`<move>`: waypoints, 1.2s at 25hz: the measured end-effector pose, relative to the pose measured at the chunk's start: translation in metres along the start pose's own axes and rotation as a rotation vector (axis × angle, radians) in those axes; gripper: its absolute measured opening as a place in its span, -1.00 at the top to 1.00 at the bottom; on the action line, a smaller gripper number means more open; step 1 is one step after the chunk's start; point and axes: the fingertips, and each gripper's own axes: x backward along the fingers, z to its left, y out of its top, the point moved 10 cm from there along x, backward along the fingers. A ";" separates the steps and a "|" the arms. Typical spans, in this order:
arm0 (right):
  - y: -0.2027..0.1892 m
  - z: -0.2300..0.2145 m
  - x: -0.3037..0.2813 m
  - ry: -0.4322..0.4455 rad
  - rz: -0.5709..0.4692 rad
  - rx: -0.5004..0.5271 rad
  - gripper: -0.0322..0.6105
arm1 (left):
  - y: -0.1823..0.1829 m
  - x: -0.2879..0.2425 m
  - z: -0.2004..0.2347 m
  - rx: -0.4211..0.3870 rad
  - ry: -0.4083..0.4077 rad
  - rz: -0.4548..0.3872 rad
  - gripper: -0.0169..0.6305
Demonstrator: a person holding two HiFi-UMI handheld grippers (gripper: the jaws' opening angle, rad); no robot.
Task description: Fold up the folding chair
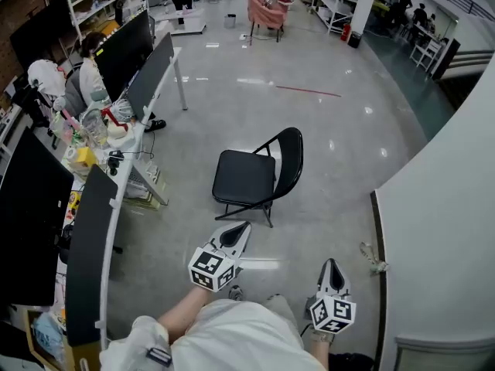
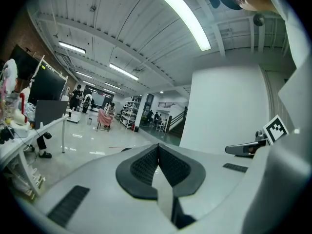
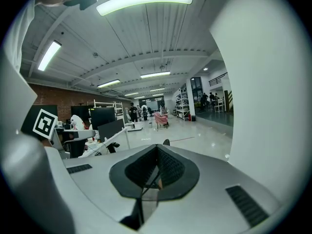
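Folding chair (image 1: 255,178) is found standing open on the grey floor (image 1: 348,130), well apart from the long counter (image 1: 162,87) at the left and ahead of both tools. A stiff metal frame of moderate weight is judged, with a padded seat (image 1: 244,176) that should pivot up toward the backrest (image 1: 291,154). The smooth tubes may slip, so hold is best taken at the backrest's top edge and the seat's front edge. The left tool (image 1: 242,228) and right tool (image 1: 332,263) are both closed, with nothing held between the jaws.
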 end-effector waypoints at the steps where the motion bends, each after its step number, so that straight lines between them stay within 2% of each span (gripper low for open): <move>1: -0.001 0.001 -0.009 0.003 0.002 -0.004 0.89 | -0.002 -0.003 0.008 0.004 0.006 0.005 0.91; 7: -0.003 0.001 -0.080 0.053 0.031 -0.011 0.89 | -0.004 -0.019 0.054 0.010 0.085 0.011 0.91; 11: 0.012 -0.011 -0.145 0.120 0.044 -0.001 0.89 | 0.003 -0.042 0.074 -0.021 0.151 -0.009 0.91; 15: 0.037 -0.035 -0.217 0.176 0.064 0.013 0.89 | 0.016 -0.086 0.086 -0.021 0.223 -0.002 0.91; 19: 0.068 -0.058 -0.294 0.245 0.089 0.055 0.89 | 0.035 -0.147 0.095 -0.075 0.273 0.040 0.91; 22: 0.083 -0.071 -0.347 0.296 0.100 0.092 0.89 | 0.044 -0.188 0.102 -0.084 0.313 0.037 0.91; 24: 0.093 -0.081 -0.381 0.336 0.113 0.095 0.89 | 0.047 -0.213 0.105 -0.063 0.351 0.038 0.91; 28: 0.108 -0.097 -0.434 0.417 0.142 0.075 0.89 | 0.045 -0.250 0.108 0.051 0.428 0.054 0.91; 30: 0.112 -0.099 -0.454 0.437 0.153 0.076 0.89 | 0.046 -0.258 0.111 0.060 0.475 0.063 0.91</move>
